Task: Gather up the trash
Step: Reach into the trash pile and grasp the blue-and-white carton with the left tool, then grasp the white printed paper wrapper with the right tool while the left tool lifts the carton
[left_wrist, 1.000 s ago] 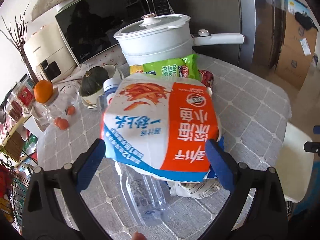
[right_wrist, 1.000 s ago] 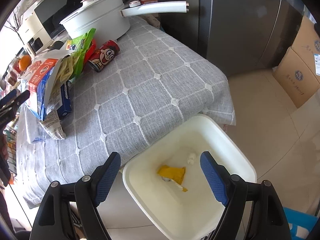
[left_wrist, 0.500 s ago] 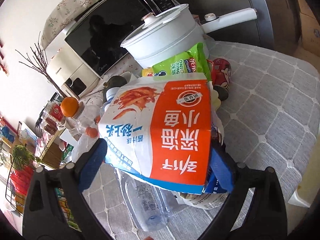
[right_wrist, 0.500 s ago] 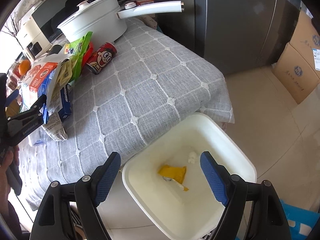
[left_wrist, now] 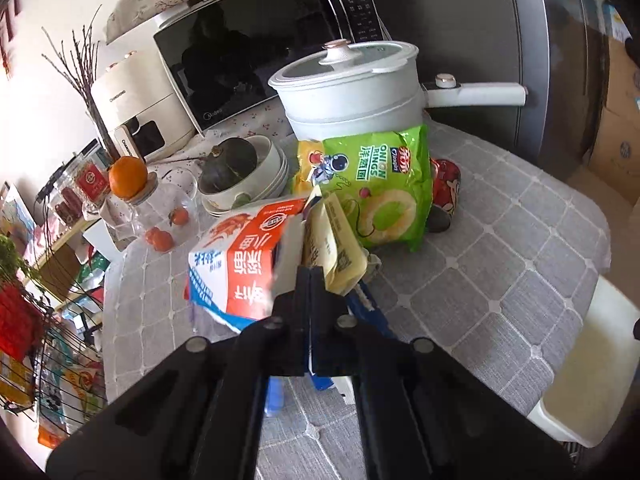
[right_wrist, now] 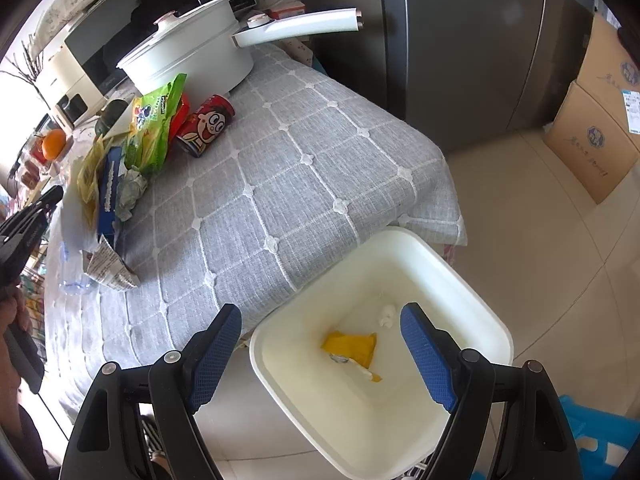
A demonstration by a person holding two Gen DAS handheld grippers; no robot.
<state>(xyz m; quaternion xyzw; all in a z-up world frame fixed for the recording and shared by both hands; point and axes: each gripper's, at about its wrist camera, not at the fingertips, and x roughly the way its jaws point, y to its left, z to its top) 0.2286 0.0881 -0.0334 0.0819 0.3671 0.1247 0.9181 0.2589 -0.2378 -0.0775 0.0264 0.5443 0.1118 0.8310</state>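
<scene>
My left gripper [left_wrist: 310,280] is shut on the edge of a white, orange and blue snack bag [left_wrist: 244,268], held edge-on above the grey tablecloth [left_wrist: 500,264]. A yellow wrapper [left_wrist: 340,248] and a green onion-rings bag [left_wrist: 380,188] lie just beyond it, with a red can [left_wrist: 446,192] behind. My right gripper [right_wrist: 320,352] is open and empty, hovering over the white trash bin [right_wrist: 472,280], which holds a yellow wrapper [right_wrist: 352,346] and a white scrap. The trash pile [right_wrist: 120,176] also shows at the left of the right wrist view.
A white pot [left_wrist: 352,92] with a long handle stands behind the trash. A microwave [left_wrist: 260,52], bowls with a squash [left_wrist: 236,168], an orange on a jar [left_wrist: 128,178], and a fridge [right_wrist: 460,40] surround the table. Cardboard boxes [right_wrist: 596,136] sit on the floor.
My left gripper has closed on the snack bag, which has turned from flat-on to edge-on. The right gripper has stayed over the bin.
</scene>
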